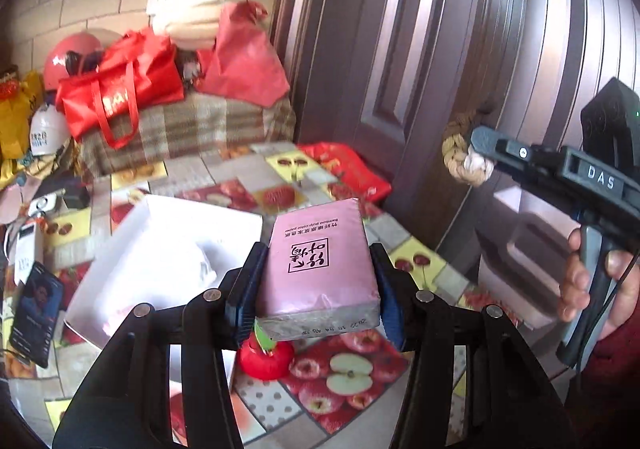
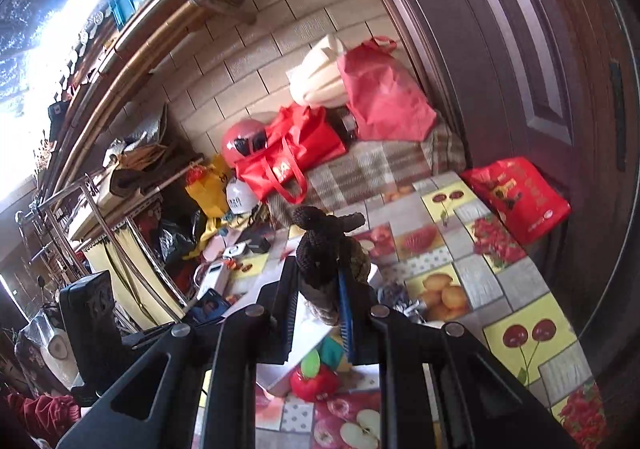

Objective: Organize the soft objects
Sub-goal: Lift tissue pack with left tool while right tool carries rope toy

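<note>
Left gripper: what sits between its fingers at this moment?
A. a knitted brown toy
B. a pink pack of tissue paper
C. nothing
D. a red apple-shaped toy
B: in the left wrist view the left gripper has its blue pads pressed on both sides of the pink tissue pack, held above the fruit-print tablecloth; the red apple toy lies underneath on the table.

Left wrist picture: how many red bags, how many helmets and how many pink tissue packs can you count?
Red bags: 3 (glossy red tote bag with handles, matte red fabric bag, red printed plastic bag)
Helmets: 2 (round pink helmet, white hard helmet)
Tissue packs: 1 (pink rectangular tissue pack)
Total: 6
</note>
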`<state>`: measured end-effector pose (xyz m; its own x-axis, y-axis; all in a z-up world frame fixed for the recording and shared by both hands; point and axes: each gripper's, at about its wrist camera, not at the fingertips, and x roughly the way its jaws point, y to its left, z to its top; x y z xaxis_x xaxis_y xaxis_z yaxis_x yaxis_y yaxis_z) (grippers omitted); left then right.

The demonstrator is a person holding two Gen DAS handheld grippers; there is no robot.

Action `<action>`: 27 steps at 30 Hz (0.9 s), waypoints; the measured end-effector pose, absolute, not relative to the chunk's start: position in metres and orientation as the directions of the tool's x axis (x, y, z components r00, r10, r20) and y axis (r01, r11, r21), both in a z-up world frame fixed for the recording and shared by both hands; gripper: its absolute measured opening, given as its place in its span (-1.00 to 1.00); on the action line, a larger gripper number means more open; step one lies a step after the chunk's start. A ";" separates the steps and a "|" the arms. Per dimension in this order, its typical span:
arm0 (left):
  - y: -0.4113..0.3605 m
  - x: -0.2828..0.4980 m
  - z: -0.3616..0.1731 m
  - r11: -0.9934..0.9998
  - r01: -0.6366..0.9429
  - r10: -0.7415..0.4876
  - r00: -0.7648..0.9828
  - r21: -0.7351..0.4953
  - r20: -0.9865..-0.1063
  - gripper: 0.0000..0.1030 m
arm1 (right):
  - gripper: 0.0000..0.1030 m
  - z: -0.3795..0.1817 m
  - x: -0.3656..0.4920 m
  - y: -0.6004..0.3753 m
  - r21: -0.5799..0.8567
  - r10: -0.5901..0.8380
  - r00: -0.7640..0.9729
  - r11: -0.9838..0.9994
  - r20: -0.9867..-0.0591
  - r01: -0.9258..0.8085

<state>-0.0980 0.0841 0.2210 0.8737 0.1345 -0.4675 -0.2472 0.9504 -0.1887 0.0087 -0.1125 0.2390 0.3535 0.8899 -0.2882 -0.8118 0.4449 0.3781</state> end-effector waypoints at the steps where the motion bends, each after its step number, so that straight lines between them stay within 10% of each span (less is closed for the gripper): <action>1: 0.088 -0.103 0.234 0.949 -0.255 0.152 0.887 -0.187 -0.437 -0.02 | -0.67 0.252 0.006 -0.110 0.364 0.895 0.359 0.437 -0.264 -0.822; 12: 0.117 -0.158 0.293 0.925 -0.329 0.268 0.920 -0.190 -0.285 -0.02 | -0.67 0.320 -0.022 -0.092 0.277 0.924 0.370 0.383 -0.098 -0.881; 27: 0.139 -0.162 0.277 0.898 -0.385 0.310 0.898 -0.216 -0.311 -0.02 | -0.67 0.310 -0.024 -0.066 0.295 0.939 0.317 0.344 -0.135 -0.891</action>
